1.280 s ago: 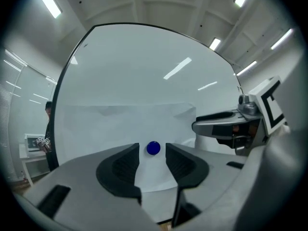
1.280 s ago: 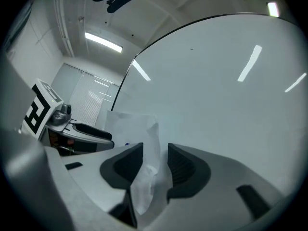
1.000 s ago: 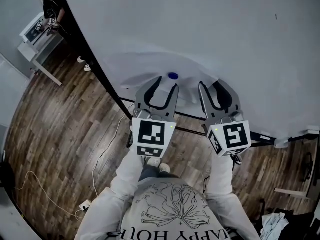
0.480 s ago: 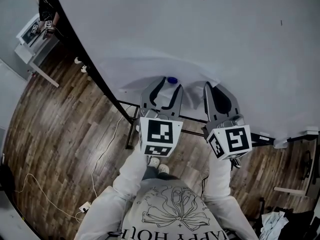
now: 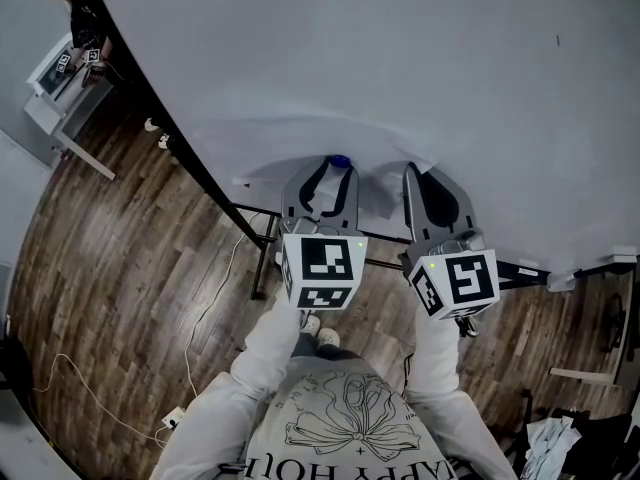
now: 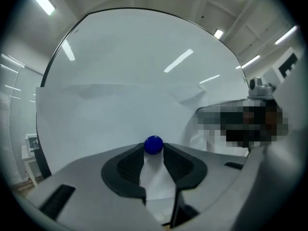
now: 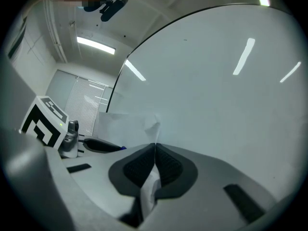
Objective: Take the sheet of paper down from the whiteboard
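A white sheet of paper point(image 5: 280, 148) hangs on the whiteboard point(image 5: 400, 48), pinned by a round blue magnet point(image 5: 341, 160). My left gripper point(image 5: 336, 171) is at the magnet. In the left gripper view the magnet point(image 6: 153, 145) sits between the fingertips, which touch it on both sides; the jaws have just been closing on it. My right gripper point(image 5: 412, 171) is shut on the sheet's right edge. In the right gripper view the paper point(image 7: 125, 126) runs down between the closed pads of that gripper point(image 7: 155, 146) and crumples just above them.
The whiteboard's dark frame and stand point(image 5: 250, 223) run down to the wooden floor point(image 5: 120, 268). A white cable point(image 5: 205, 308) trails to a socket. Far off at the upper left a person point(image 5: 75, 8) stands by a white desk point(image 5: 60, 98).
My left gripper has shifted right to the magnet and its jaws have narrowed around it. The right gripper's jaws, open a second ago, have closed on the paper's edge.
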